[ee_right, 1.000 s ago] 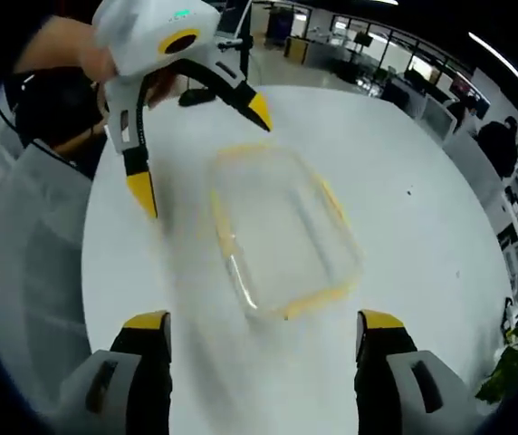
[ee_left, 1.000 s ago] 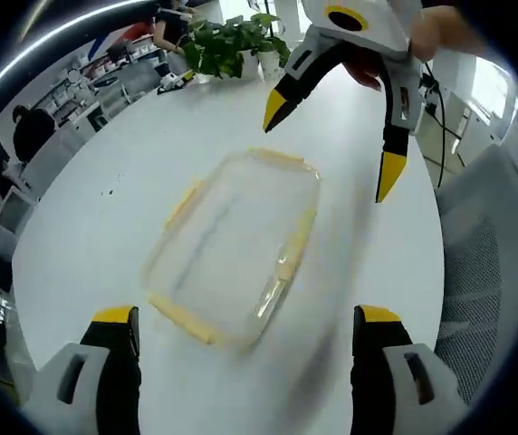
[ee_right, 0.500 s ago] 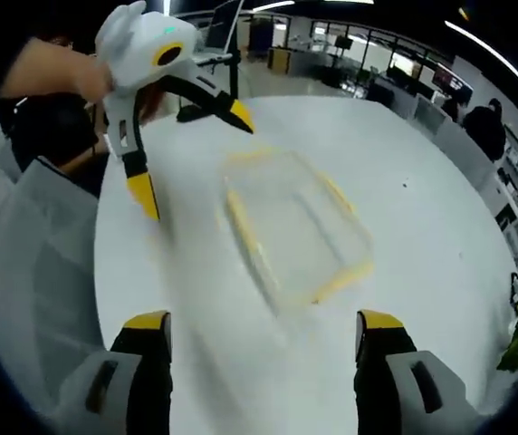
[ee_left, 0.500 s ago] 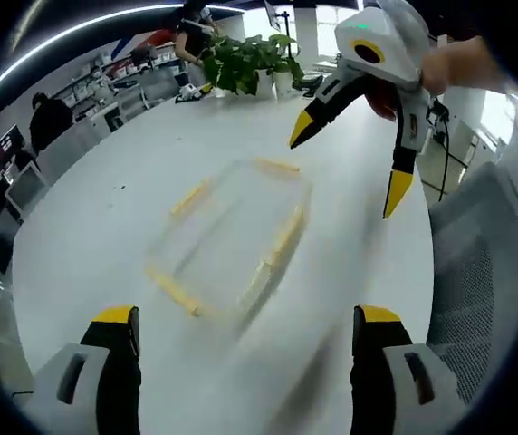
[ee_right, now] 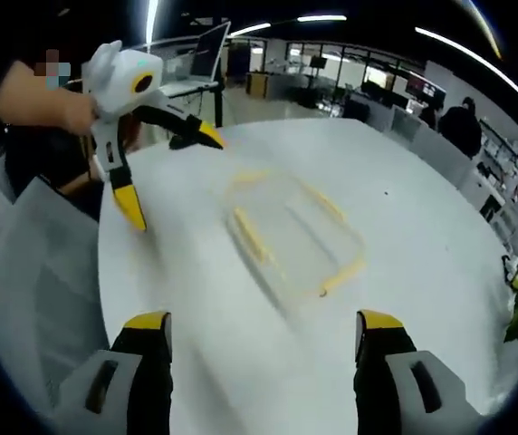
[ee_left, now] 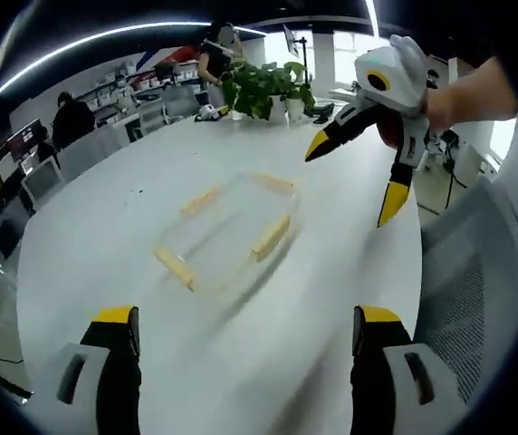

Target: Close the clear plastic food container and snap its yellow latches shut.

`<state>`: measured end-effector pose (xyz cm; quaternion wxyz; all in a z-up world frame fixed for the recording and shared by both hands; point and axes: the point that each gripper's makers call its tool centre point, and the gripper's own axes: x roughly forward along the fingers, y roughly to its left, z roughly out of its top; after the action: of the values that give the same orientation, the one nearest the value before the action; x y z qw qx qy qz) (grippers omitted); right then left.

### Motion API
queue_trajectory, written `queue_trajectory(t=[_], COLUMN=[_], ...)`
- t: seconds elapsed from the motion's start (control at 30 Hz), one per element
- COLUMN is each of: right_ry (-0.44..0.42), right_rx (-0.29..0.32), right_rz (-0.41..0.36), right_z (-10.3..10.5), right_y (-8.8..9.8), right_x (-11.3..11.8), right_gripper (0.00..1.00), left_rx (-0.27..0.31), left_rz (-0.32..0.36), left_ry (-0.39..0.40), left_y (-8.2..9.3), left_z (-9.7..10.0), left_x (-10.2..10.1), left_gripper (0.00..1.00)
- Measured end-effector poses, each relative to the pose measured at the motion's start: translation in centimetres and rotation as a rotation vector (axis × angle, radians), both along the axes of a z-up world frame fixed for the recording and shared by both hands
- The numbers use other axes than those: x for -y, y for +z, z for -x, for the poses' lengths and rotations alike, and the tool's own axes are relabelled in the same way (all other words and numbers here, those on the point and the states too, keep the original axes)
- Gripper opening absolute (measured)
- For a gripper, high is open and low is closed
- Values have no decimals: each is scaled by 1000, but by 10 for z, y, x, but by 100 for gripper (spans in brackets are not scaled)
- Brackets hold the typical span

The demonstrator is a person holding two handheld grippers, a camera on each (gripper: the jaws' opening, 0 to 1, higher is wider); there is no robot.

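A clear plastic container (ee_left: 227, 231) with yellow latches lies flat on the white table (ee_left: 105, 227), its lid on, somewhat blurred. My left gripper (ee_left: 241, 322) is open, held back from the container's near end with nothing between its jaws. The right gripper (ee_left: 363, 172) hangs open above the table to the container's right in the left gripper view. In the right gripper view the same container (ee_right: 295, 231) sits mid-table, my right gripper (ee_right: 263, 326) is open and apart from it, and the left gripper (ee_right: 164, 168) hovers open at its left, held by a hand.
A grey mesh chair (ee_left: 476, 299) stands at the table's edge. Potted plants (ee_left: 263, 86) sit at the far side of the table. People and desks (ee_left: 73, 118) fill the office behind. A laptop (ee_right: 200, 59) stands past the table.
Both grippers have pulled up and back, so the container looks smaller and farther in both views. The container itself has stayed on the table.
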<state>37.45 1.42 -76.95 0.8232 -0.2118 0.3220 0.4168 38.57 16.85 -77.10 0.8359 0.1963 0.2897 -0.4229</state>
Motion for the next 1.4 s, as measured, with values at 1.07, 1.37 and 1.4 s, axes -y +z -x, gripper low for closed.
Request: queue_trajectory(t=[1.07,1.37,1.4], right_ry=[-137,-165,-168], right_rx=[158,177,176], right_rz=[-174,-182,-181], right_z=[38,46,48], right_y=[15,15,15], right_x=[19,25,26], right_gripper=[85,86,86], left_rx=[19,8,9], left_rz=[159,188,195], left_ry=[147,161,166], left_y=[-5,-6,-5], left_z=[51,63,65], left_x=[-35,-40,-41], left_gripper=[99,99,99])
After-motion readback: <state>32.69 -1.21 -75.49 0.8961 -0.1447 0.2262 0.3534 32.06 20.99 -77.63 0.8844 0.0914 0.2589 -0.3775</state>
